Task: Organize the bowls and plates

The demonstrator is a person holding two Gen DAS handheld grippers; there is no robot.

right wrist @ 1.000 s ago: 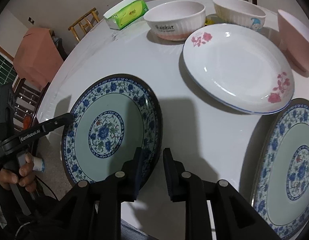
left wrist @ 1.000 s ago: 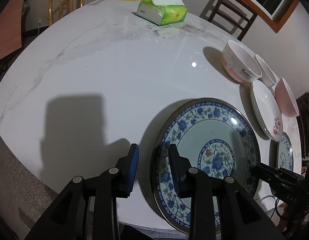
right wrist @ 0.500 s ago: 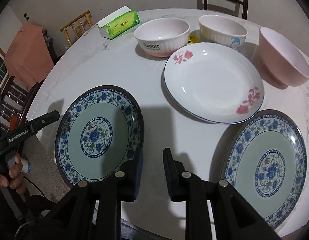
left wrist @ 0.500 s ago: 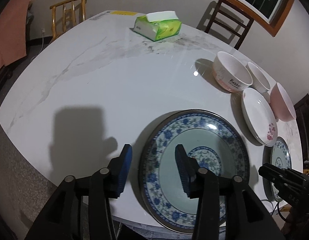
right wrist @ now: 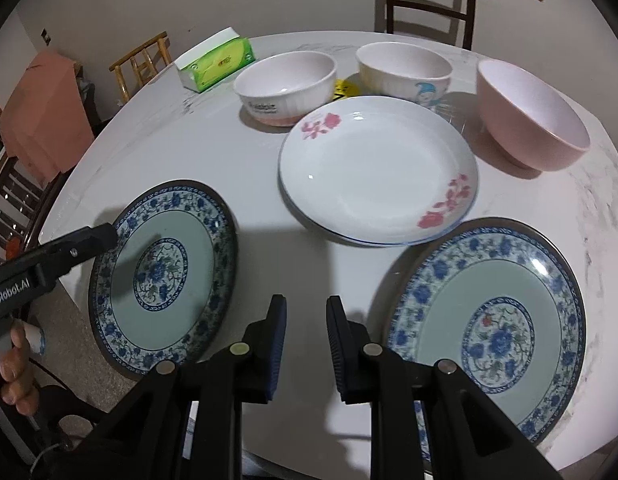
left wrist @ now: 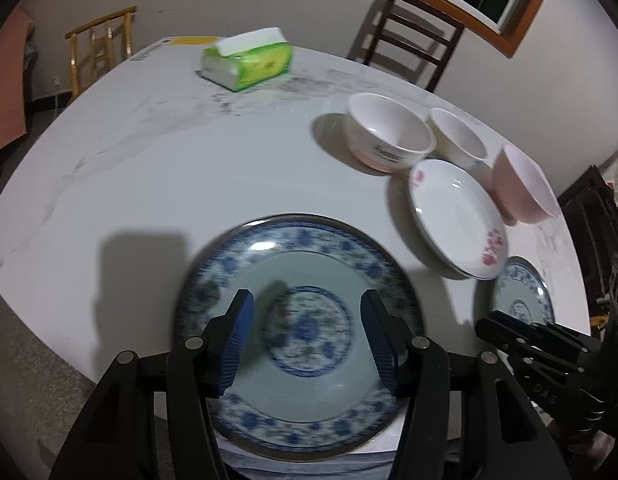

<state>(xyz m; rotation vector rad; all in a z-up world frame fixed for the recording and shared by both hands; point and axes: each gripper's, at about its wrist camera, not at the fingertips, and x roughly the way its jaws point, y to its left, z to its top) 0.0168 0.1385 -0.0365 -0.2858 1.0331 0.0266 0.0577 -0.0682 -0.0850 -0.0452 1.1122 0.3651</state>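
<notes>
Marble-look table [right wrist: 245,168]: white round top, carrying all the plates and bowls
Left gripper [left wrist: 307,338]: jaws spread wide, holding nothing, hanging over the middle of the near blue-patterned plate [left wrist: 297,248]; in the right wrist view its black tip reaches over that plate's left rim
Near blue-patterned plate: flat at the table's front edge, blurred in the left wrist view, its near rim jutting a little past the edge
Right gripper [right wrist: 307,340]: fingers parted with a narrow gap, gripping nothing, above bare table between the two blue plates
Second blue-patterned plate [right wrist: 485,320]: flat on the right side of the table, just in front of the white plate
White plate with pink flowers [right wrist: 377,172]: behind both blue plates, close to the three bowls; whether it touches the second blue plate's rim I cannot tell
White bowl with lettering [right wrist: 285,86]: upright, behind the white plate on its left
Cream bowl with a blue cartoon [right wrist: 403,68]: upright, behind the white plate, beside the lettered bowl
Pink bowl [right wrist: 529,114]: upright, to the right of the white plate
Green tissue pack [right wrist: 215,64]: at the far left side of the table, well apart from the dishes
Dark wooden chair [right wrist: 429,0]: behind the table's far edge
</notes>
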